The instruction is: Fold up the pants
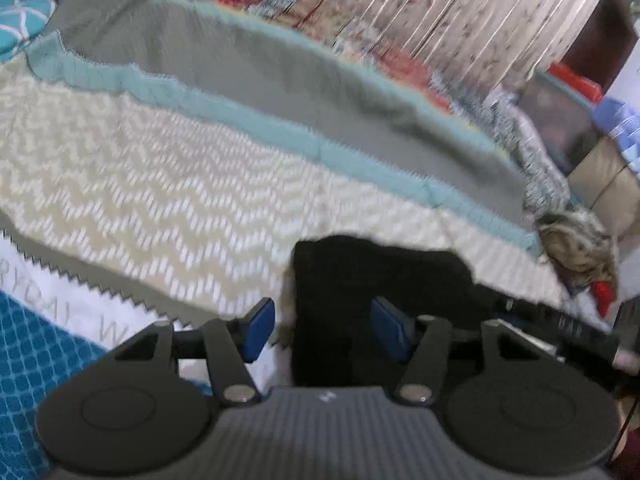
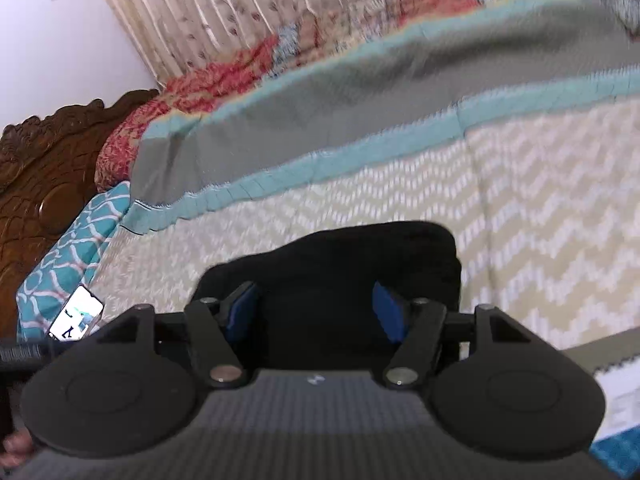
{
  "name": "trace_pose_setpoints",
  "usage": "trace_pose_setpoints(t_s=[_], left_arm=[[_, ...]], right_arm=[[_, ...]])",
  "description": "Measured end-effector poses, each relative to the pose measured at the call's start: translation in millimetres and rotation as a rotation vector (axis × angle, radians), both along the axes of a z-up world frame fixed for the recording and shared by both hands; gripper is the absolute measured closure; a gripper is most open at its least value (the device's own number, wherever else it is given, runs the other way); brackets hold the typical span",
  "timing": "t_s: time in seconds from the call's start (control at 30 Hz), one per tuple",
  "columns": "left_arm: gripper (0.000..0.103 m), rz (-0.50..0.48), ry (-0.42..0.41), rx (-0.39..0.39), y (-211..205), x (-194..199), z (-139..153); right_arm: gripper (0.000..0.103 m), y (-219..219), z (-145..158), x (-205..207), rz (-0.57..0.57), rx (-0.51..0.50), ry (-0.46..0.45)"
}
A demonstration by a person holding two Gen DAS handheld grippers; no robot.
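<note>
Pants: the black pants point(image 1: 372, 280) lie in a compact dark bundle on the zigzag bedspread point(image 1: 160, 184), near the bed's front edge, well short of the grey and teal band point(image 1: 280, 92) running toward the far side.
Left gripper: your left gripper point(image 1: 322, 330) has its blue pads spread, and nothing is pinched. The bundle's left edge sits in the gap, nearer the right pad.
Right gripper: your right gripper point(image 2: 316, 312) is also spread, with black cloth filling the view between the pads. I cannot see either pad pressing on it.
Key relation: the bundle lies straight ahead and below both sets of fingers. Its long axis appears to run across the bed, roughly along the front edge, though blur makes that uncertain.
Nearer hand: the right looks more centred over the cloth, and the left sits toward its left edge.
Pose: both grippers tilt downward over the bedspread.
Other: a lit phone point(image 2: 76, 314) lies by the patterned pillow point(image 2: 68, 248) at the headboard end.
</note>
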State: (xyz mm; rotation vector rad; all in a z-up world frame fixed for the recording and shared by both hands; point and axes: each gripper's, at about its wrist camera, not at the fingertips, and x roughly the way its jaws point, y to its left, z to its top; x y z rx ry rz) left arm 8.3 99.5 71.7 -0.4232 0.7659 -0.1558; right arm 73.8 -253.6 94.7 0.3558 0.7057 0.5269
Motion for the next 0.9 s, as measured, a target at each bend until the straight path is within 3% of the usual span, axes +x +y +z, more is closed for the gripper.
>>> trace_pose_setpoints(t_s=[0.13,0.27,0.33,0.4,0.47,0.53,0.77,0.9], left_arm=[[0.05,-0.083,-0.056,0.036,-32.2,1.6,13.5],[0.05,-0.173,-0.03,0.11,-63.4,0.1,0.3],[0.051,-0.191,0.045,0.127,-71.3,3.7,-20.3],[0.051,-0.204,0.068,0.178,-78.5,3.9,-44.4],[0.051,-0.208,0.034,0.227,-83.8,-2.4,-56.3],[0.051,-0.2,0.043,0.248,-88.0,-2.5,-51.6],[0.05,-0.178,0.074,0.229,-86.7,-5.6,-34.4],[0.038,-0.141,0.088,0.248,-80.9,-9.0,-18.5]], right_arm=[[0.042,3.7,12.3,-19.0,0.026,0.02,-0.048],[0.044,10.0,11.4,-33.8,0.089,0.021,-0.046],[0.043,17.2,-1.0,-35.9,0.105,-0.024,-0.028],[0.037,24.9,-21.4,-33.0,0.105,-0.122,-0.006],[0.029,18.7,-44.8,-23.7,0.101,-0.054,0.065],[0.029,11.2,-53.7,-15.5,0.079,0.016,0.112],[0.028,5.9,-43.9,-17.5,0.07,0.009,0.096],[0.027,-3.9,-27.1,-34.5,0.055,0.018,0.071]])
